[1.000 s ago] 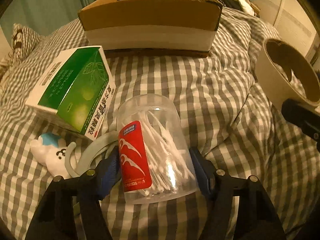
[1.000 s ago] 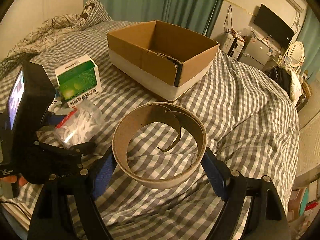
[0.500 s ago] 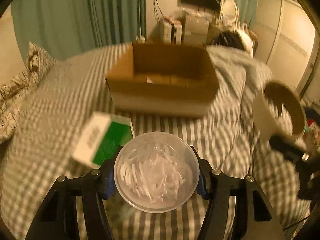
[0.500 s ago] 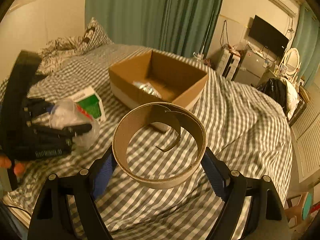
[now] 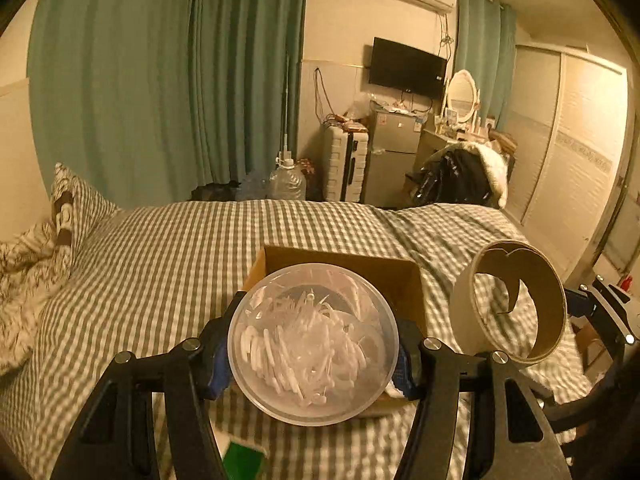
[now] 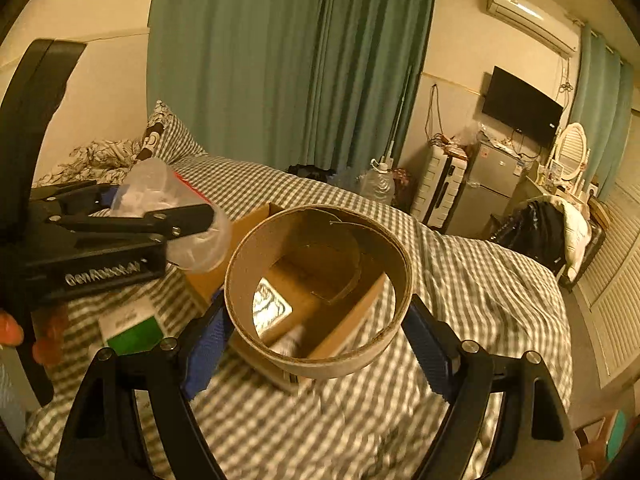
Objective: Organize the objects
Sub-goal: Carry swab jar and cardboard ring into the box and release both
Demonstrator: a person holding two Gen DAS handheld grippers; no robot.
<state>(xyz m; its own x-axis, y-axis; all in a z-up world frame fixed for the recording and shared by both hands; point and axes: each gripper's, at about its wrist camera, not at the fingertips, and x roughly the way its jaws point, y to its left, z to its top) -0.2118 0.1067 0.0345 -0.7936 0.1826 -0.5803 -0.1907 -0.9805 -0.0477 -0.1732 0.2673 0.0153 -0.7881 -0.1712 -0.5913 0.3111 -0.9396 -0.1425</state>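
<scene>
My left gripper (image 5: 314, 354) is shut on a clear plastic jar of floss picks (image 5: 312, 348), held in the air with its round end toward the camera. Behind it lies the open cardboard box (image 5: 384, 270) on the checked bed. My right gripper (image 6: 316, 332) is shut on a brown cardboard tape ring (image 6: 320, 364), raised over the box (image 6: 316, 292). The ring also shows at the right of the left wrist view (image 5: 464, 312). The jar (image 6: 180, 200) and the left gripper (image 6: 188, 216) show at the left of the right wrist view.
A green and white carton (image 6: 132, 328) lies on the checked bedcover (image 5: 160, 264) left of the box. Pillows (image 5: 36, 248) lie at the far left. Beyond the bed stand a suitcase (image 5: 344, 166), a small fridge (image 5: 390, 156) and a laden chair (image 5: 460, 180).
Both grippers have risen from the bed with their objects. The jar now sits in front of the box, higher up, and the tape ring has moved over the box.
</scene>
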